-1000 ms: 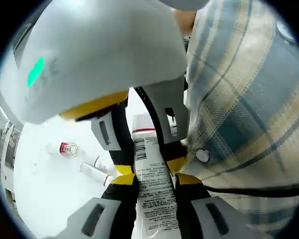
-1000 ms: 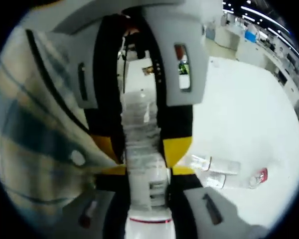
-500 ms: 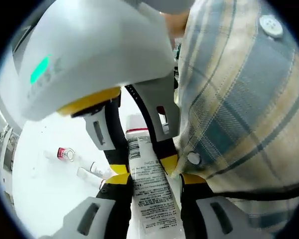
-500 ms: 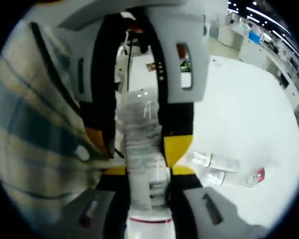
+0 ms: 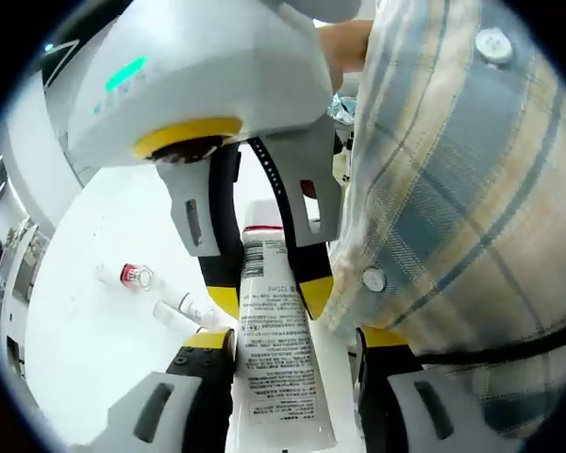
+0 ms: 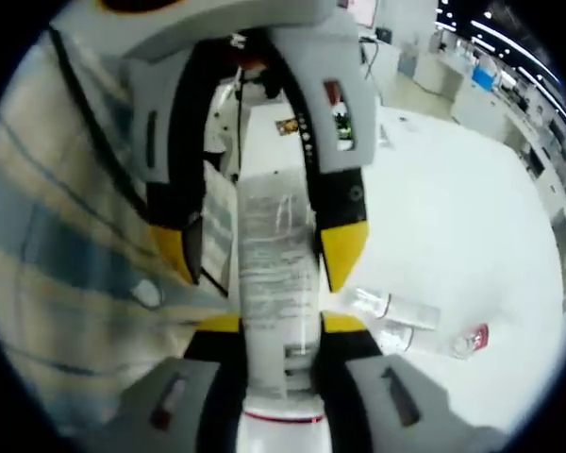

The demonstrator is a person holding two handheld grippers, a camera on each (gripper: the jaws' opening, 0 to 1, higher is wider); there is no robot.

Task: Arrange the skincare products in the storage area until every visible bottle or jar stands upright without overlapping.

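A white tube [image 5: 275, 377] with a red band and printed text hangs in the air between my two grippers, which face each other. My right gripper [image 6: 281, 326] is shut on the tube's red-band end; in the left gripper view it comes down from above [image 5: 269, 300]. My left gripper [image 5: 292, 338] stands open, its yellow pads set apart from the tube's printed end, and in the right gripper view [image 6: 259, 255] its jaws spread wider than the tube [image 6: 278, 236].
A white table [image 6: 453, 217] lies below. On it lie a small red-capped bottle [image 5: 132, 276] and clear bottles [image 5: 181, 313], also seen as lying bottles [image 6: 396, 307] and a red cap [image 6: 476, 337]. A person's plaid sleeve [image 5: 462, 189] is close beside the grippers.
My left gripper's jaws have spread off the tube. The right gripper keeps its hold. Both views shifted slightly.
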